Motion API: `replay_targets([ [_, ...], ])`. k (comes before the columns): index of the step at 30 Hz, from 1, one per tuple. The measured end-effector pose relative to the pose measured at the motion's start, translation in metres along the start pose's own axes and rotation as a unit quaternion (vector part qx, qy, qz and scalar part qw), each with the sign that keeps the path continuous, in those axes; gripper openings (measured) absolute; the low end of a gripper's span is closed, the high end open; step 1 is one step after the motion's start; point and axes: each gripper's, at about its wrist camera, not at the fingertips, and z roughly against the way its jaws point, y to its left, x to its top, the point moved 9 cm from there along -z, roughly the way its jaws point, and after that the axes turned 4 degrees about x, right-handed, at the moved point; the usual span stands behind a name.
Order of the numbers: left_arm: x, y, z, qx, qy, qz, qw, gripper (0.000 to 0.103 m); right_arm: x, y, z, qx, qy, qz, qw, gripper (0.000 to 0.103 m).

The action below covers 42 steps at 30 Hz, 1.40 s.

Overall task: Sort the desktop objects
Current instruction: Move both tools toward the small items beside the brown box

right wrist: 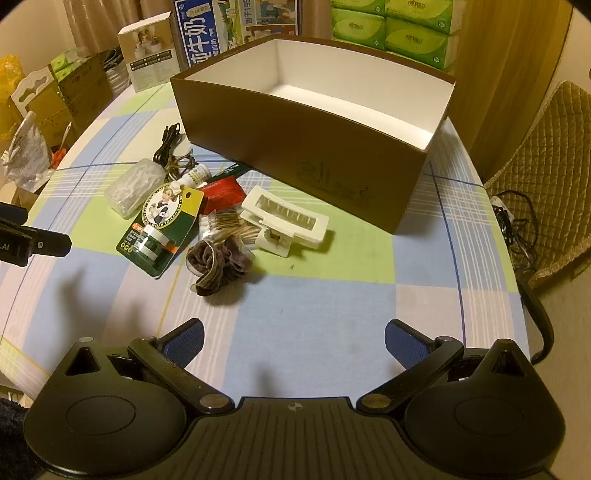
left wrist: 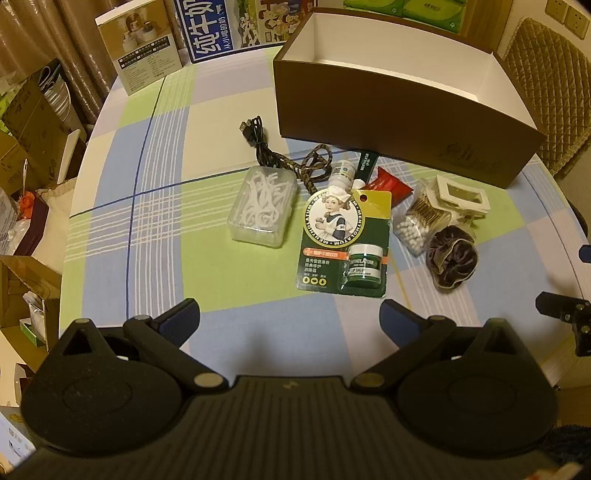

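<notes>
A brown box (left wrist: 399, 110) (right wrist: 295, 147) with a white, empty inside stands at the back of the checked tablecloth. In front of it lies a cluster: a clear case of floss picks (left wrist: 262, 206) (right wrist: 135, 184), a green lip-balm card (left wrist: 345, 243) (right wrist: 162, 229), a cable (left wrist: 280, 155) (right wrist: 170, 147), a small white bottle (left wrist: 341, 171) (right wrist: 195, 175), a red packet (left wrist: 393, 184) (right wrist: 221, 194), cotton swabs (left wrist: 421, 218) (right wrist: 225, 223), a white hair claw (left wrist: 461, 199) (right wrist: 286, 221) and a dark scrunchie (left wrist: 450, 262) (right wrist: 218, 266). My left gripper (left wrist: 290, 317) and right gripper (right wrist: 293, 338) hover open and empty nearer than the pile.
Cartons and boxes (left wrist: 147, 44) (right wrist: 195, 33) stand along the table's far edge, with green tissue packs (right wrist: 391, 29) behind. A quilted chair (left wrist: 550, 99) (right wrist: 546, 184) sits at the right. Cluttered cardboard boxes (left wrist: 33, 125) crowd the left of the table.
</notes>
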Motion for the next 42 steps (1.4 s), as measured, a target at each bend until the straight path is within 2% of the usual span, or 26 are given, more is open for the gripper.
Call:
replay_targets([
  [42,-0.005,0.0,-0.004,-0.017,0.007,-0.007,0.9998,0.102,0.01,0.007,-0.002,0.0,0.0,-0.001,1.0,0.101],
])
